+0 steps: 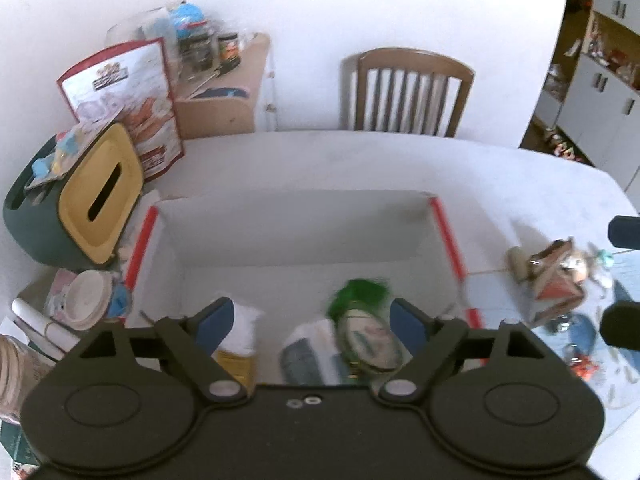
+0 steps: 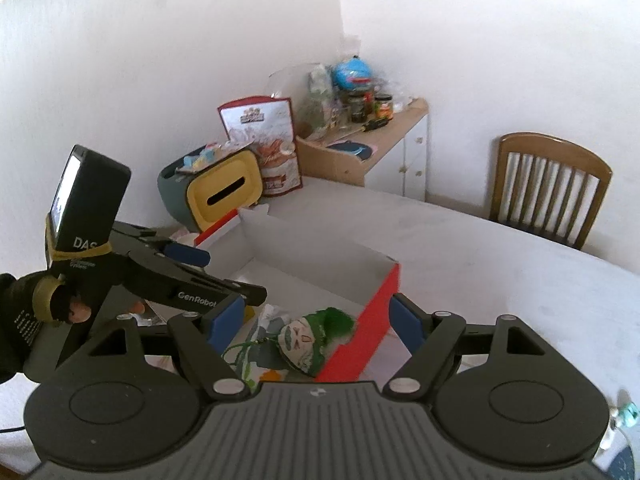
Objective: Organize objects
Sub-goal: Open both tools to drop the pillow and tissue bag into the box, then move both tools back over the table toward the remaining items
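A white cardboard box (image 1: 296, 232) with red edges (image 2: 368, 328) lies open on the white table. Inside it are a green-haired doll face (image 1: 360, 320) (image 2: 304, 340), a grey-white packet (image 1: 308, 356) and a white and yellow packet (image 1: 240, 340). My left gripper (image 1: 310, 312) hovers open over the box's near side with nothing between its fingers. In the right wrist view a gloved hand holds the left gripper (image 2: 216, 274). My right gripper (image 2: 316, 316) is open and empty above the box's red corner. A small house-shaped ornament (image 1: 552, 284) stands on the table right of the box.
A green and yellow tissue box (image 1: 96, 196) (image 2: 228, 192) and a red snack bag (image 1: 136, 96) stand at the back left. Behind them is a low cabinet (image 1: 224, 92) with jars. A wooden chair (image 1: 408, 92) (image 2: 548, 188) faces the far edge. Cups and clutter (image 1: 88, 296) crowd the box's left.
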`<state>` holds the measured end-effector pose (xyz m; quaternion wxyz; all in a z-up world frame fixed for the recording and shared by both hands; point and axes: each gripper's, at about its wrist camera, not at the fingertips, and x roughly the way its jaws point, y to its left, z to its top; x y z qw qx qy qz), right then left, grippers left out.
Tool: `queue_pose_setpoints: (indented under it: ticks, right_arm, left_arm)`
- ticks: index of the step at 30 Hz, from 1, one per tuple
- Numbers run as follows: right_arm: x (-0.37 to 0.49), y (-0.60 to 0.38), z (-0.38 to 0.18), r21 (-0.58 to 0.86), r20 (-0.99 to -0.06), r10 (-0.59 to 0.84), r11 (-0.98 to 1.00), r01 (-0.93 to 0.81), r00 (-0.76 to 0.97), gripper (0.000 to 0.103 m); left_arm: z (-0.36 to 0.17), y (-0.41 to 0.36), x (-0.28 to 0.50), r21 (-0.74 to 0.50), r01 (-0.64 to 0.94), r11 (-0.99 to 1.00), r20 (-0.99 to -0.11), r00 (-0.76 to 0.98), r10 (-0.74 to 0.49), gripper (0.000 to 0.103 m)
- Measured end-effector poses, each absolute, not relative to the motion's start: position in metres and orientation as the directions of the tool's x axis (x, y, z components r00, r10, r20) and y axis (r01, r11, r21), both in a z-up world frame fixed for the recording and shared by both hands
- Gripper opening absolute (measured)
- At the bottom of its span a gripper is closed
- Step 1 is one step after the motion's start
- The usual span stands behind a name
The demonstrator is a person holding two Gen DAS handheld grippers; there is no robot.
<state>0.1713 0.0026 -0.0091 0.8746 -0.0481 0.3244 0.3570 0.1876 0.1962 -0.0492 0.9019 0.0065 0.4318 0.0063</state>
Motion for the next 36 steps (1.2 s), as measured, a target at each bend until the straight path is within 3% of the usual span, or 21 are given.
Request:
queue_pose_setpoints:
  ticks: [17, 36]
  right_arm:
    - [0.147, -0.112, 0.003, 0.174, -0.558, 0.555, 0.805, -0.567, 0.617, 0.084]
    - [0.155, -0.254, -0.036, 0.137, -0.599, 0.326, 0.942, -0.307, 0.732, 0.084]
  left_arm:
    - [-0.027, 0.098, 0.166, -0.019, 0.129, 0.991, -0.732, 0.673, -0.102, 0.091]
    - [-0.054, 0.003, 0.152, -0.031, 0.223, 0.974, -0.730, 0.661, -0.174, 0.102]
